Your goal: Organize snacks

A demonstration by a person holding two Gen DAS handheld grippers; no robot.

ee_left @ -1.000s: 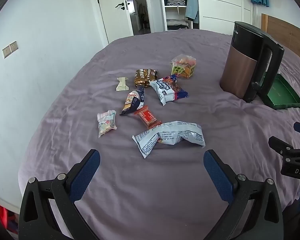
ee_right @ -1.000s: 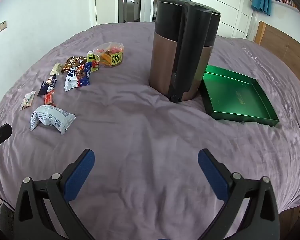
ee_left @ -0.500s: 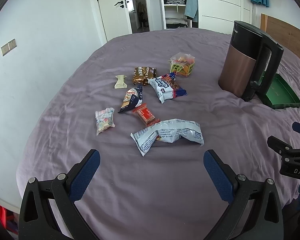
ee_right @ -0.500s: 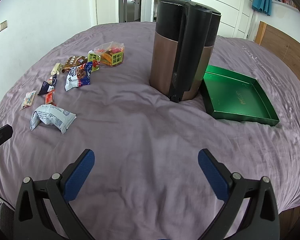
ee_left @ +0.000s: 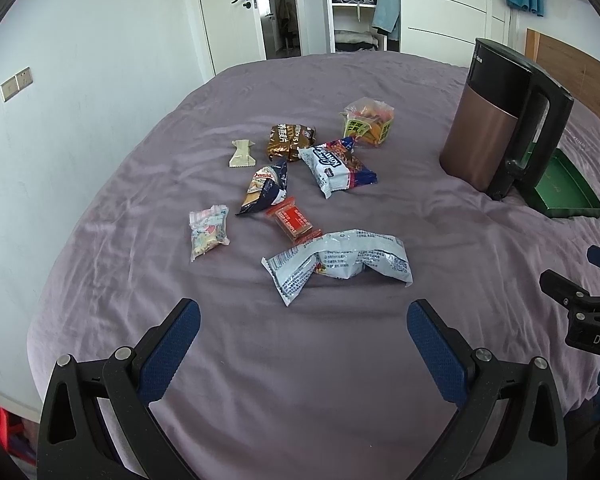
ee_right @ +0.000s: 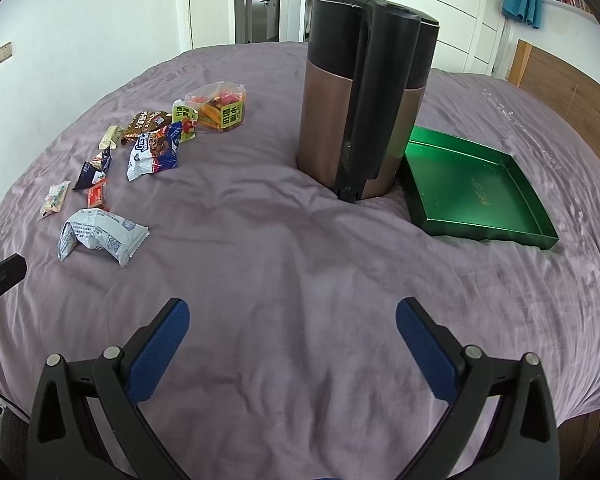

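Several snack packets lie scattered on a purple bedspread (ee_left: pixel 300 380). Nearest my left gripper (ee_left: pixel 300 320) is a long pale blue-grey bag (ee_left: pixel 340 262) (ee_right: pixel 100 238). Beyond it are a small red packet (ee_left: pixel 293 220), a dark blue cookie pack (ee_left: pixel 265 188), a pastel candy pack (ee_left: pixel 209 232), a white-and-blue pack (ee_left: pixel 336 166), a brown pack (ee_left: pixel 289 142), a cream wrapper (ee_left: pixel 241 153) and a clear bag of orange snacks (ee_left: pixel 369 122) (ee_right: pixel 220 110). An empty green tray (ee_right: pixel 474 192) lies right of the kettle. Both grippers, the right gripper (ee_right: pixel 292 322) included, hover open and hold nothing.
A tall copper-and-black kettle (ee_right: pixel 364 100) (ee_left: pixel 500 120) stands on the bed between the snacks and the tray. A white wall (ee_left: pixel 80 100) runs along the left of the bed, a wooden headboard (ee_right: pixel 572 80) at the right. Doors and a wardrobe are behind.
The left wrist view has drifted slightly, so the snacks sit a little lower and further left. The right wrist view is almost unchanged. Both grippers stay open.
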